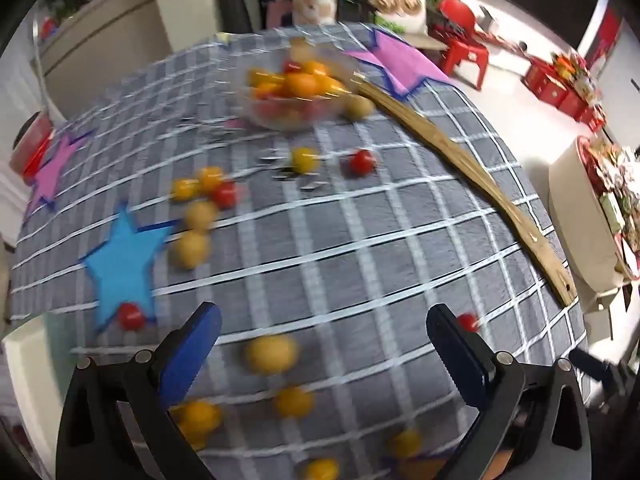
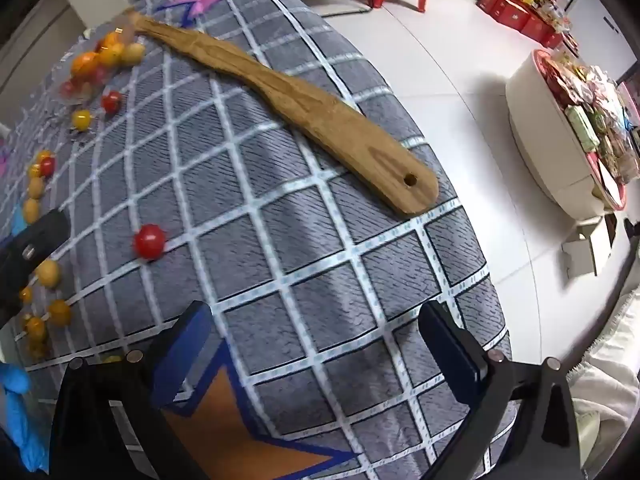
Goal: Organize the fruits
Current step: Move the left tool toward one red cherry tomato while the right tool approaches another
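Observation:
A clear bowl (image 1: 294, 98) at the far middle of the grey checked tablecloth (image 1: 360, 240) holds several red, orange and yellow small fruits; it also shows in the right wrist view (image 2: 86, 68). Several loose fruits lie scattered on the cloth, such as a tan round one (image 1: 272, 354), a red tomato (image 1: 362, 162) and a yellow one (image 1: 305, 159). My left gripper (image 1: 322, 338) is open and empty above the near fruits. My right gripper (image 2: 314, 338) is open and empty over the cloth, right of a red tomato (image 2: 149, 241).
A long wooden paddle (image 2: 288, 92) lies along the table's right edge; it also shows in the left wrist view (image 1: 476, 176). Paper stars lie on the cloth: blue (image 1: 122, 264), pink (image 1: 396, 60), orange (image 2: 236, 436). A red stool (image 1: 464, 56) and boxes stand on the floor.

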`<state>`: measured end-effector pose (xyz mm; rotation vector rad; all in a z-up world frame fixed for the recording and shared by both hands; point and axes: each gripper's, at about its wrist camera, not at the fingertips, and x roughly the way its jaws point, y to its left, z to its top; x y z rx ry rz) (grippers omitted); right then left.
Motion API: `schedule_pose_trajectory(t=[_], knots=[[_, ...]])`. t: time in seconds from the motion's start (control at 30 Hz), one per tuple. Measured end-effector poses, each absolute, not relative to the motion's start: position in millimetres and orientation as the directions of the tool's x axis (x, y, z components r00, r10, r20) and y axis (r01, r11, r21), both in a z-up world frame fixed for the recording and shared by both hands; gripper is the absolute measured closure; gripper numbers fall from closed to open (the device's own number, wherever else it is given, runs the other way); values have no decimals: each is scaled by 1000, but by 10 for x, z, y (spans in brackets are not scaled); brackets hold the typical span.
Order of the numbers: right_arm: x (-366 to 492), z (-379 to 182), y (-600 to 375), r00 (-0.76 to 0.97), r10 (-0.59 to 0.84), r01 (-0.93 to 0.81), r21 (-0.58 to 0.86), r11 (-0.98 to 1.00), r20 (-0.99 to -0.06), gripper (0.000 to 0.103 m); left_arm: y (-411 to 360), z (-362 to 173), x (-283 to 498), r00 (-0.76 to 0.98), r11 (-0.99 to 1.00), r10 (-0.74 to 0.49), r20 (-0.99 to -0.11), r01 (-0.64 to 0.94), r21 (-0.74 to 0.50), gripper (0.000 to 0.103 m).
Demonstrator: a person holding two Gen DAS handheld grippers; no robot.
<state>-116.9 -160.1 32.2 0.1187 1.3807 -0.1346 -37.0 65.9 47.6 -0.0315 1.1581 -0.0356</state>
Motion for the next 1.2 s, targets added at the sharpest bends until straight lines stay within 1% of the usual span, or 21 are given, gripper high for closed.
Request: schedule_pose_trajectory(t=[0.2, 0.33, 0.43, 0.63, 1.2], knots=[[-1172, 549, -1271, 230, 25, 61, 40, 997, -973, 0, 1349, 456, -669, 356, 993, 15, -934, -117, -29, 0], [-1194, 574, -1000, 245, 47, 22, 54, 998, -968, 0, 1593, 332, -718, 318, 990, 96, -943, -129, 58, 0], [-1228, 534, -793, 236, 71, 21, 78, 997, -969, 0, 1697, 280, -717, 307, 989, 116, -945, -121, 82, 0], [-1302, 574, -731, 220, 71, 6, 74, 997, -973, 0, 1847, 258, -661, 298, 988, 111, -948, -132, 74, 0], [-1093, 455, -728, 187, 59, 26, 65, 998, -981, 0, 1986, 161, -463, 284, 987, 86, -955, -154, 43, 0]])
